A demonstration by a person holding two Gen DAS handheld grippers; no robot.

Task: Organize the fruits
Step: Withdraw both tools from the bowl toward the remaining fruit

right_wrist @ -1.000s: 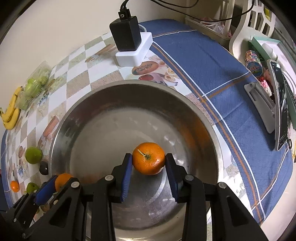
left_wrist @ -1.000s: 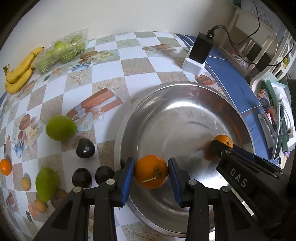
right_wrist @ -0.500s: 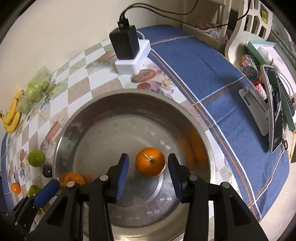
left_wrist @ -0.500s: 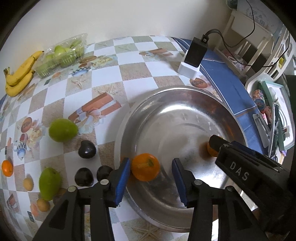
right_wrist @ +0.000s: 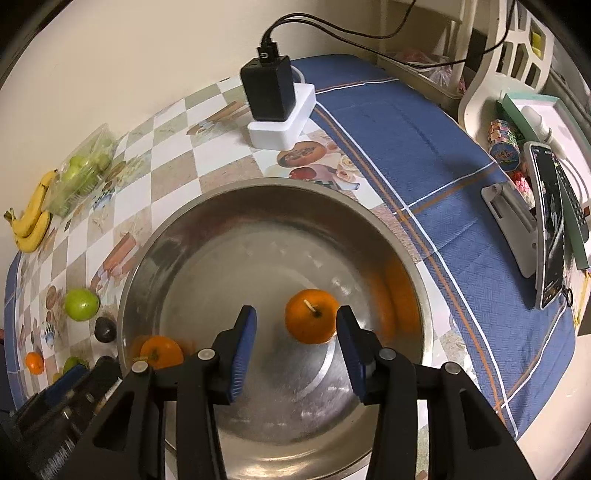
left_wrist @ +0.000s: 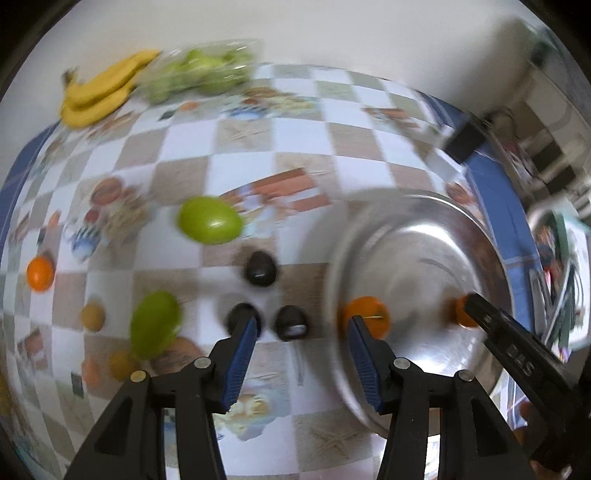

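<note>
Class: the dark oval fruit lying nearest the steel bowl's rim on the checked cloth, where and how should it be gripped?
Grip the dark oval fruit across its narrower middle, coming from above. It lies flat, and the neighbouring dark fruit and steel bowl crowd its sides.

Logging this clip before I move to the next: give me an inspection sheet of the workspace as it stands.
Surface: checkered tablecloth beside a blue cloth.
Job's things: two oranges in the steel bowl, one near the right gripper, one at the left wall; bananas, bagged green fruit, green mangoes, dark fruits and a small orange outside it.
Clutter: charger on white block, phone on stand.
Grippers: left gripper opening, empty; right gripper open, pads clear of the orange.
Cables: black lead from charger.
Surroundings: wall, white chair.
</note>
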